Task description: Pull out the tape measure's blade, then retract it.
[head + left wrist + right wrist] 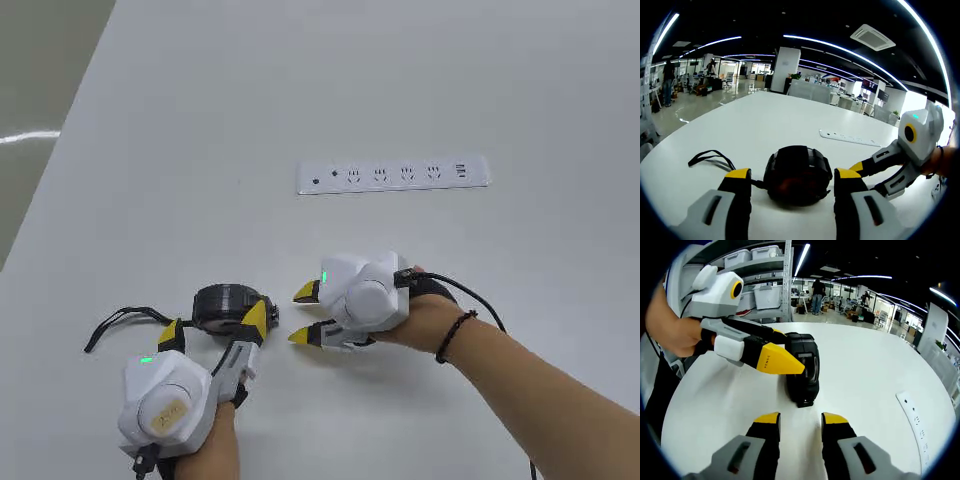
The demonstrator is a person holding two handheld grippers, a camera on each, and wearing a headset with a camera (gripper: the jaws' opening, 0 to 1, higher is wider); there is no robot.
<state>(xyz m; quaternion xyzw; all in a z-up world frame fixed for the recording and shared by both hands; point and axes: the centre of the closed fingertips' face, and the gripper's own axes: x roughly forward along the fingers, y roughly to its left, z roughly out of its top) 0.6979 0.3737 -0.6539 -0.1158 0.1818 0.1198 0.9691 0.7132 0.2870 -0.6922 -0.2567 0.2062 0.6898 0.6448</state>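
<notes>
Tape measure (225, 303) lies on the table (300, 90), blade not out yet. Left tool (214, 324) is open, jaws straddling the case with slight gaps. Right tool (302, 314) is open and empty, just beside the case and aimed at it. Looks like the setup step. Next: left clamps the case, right pinches the blade tip. Strap (115, 322) trails off to one side. Power strip (394, 175) sits well apart. Nothing blocks.

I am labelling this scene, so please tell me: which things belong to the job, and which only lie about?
For the job: tape measure with strap, left gripper, right gripper.
Lying about: power strip on the table.
</notes>
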